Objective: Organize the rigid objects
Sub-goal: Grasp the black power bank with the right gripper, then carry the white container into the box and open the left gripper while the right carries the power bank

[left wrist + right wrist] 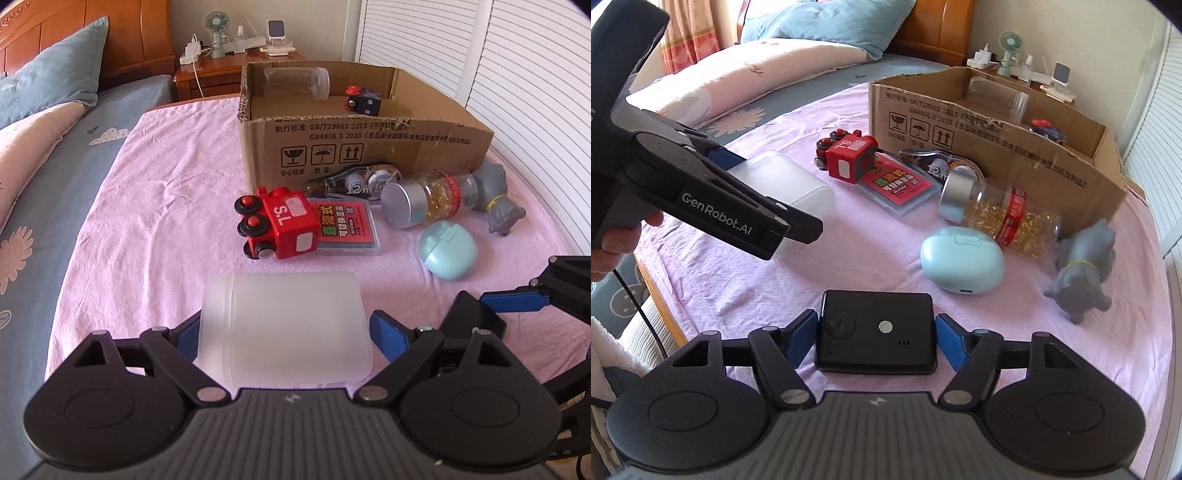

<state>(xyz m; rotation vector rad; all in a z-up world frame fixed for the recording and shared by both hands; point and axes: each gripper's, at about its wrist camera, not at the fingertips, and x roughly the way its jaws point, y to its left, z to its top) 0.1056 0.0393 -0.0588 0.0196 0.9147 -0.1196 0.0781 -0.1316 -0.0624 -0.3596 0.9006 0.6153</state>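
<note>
My left gripper (284,332) sits around a frosted white jar (284,328) lying on its side on the pink blanket (155,206). The left blue pad touches the jar; the right blue pad looks slightly off its side, so I cannot tell whether the grip is firm.

My right gripper (875,338) straddles a black box (875,330) with a round button on top. The blue fingers (951,341) stand just beside its two ends, with a thin gap showing on each side; I read it as not clamped.

From the right wrist view, the left gripper with the jar lies to the left, near the bed's edge.

Farther off, middle of the blanket: a red toy train (279,225) resting partly on a flat red card case (349,229). Behind them a correction tape dispenser (354,181) lies against the cardboard box (369,147). To the right, a bottle (428,199) with a silver cap and gold contents lies on its side, a mint green oval case (448,249) near it, a grey animal figure (498,199) at the far right.

Inside the cardboard box: a clear jar (297,83) on its side and a small dark blue toy car (364,99).
</note>
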